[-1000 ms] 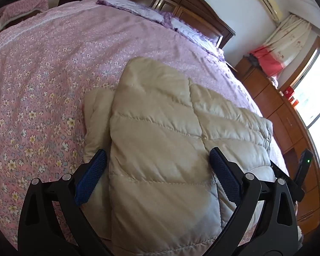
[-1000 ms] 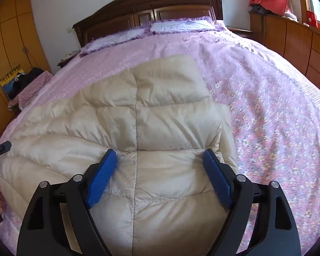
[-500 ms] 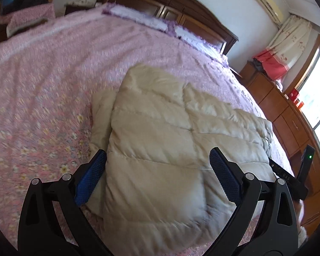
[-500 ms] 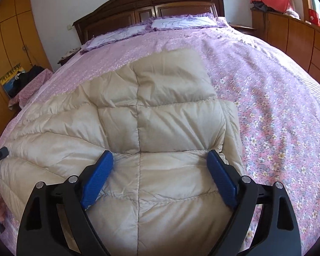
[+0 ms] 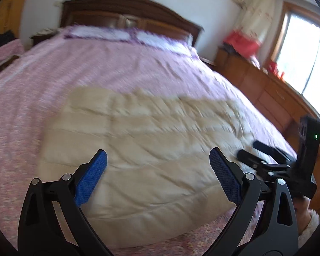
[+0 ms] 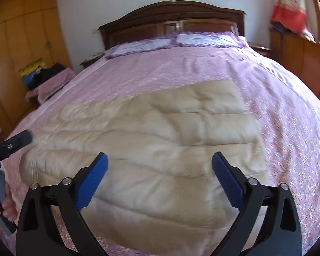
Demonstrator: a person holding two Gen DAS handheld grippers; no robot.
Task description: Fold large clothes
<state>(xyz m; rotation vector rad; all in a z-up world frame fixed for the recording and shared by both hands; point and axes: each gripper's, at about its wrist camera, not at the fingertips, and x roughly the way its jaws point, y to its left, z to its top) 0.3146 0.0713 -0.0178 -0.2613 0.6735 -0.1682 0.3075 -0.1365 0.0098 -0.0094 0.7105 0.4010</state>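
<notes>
Both tongs sit further back from the jacket than a second ago, so way more of the bed shows around it now. Beige puffer jacket [image 6: 151,149] lies folded flat on the pink floral bedspread [image 6: 181,72], toward the foot end, nothing gripping it. Right tongs [image 6: 159,180] have just been opening and stand wide, empty, above the jacket. Left tongs [image 5: 157,176] are spread wide too, nothing between them. Left view is pretty blurry.
</notes>
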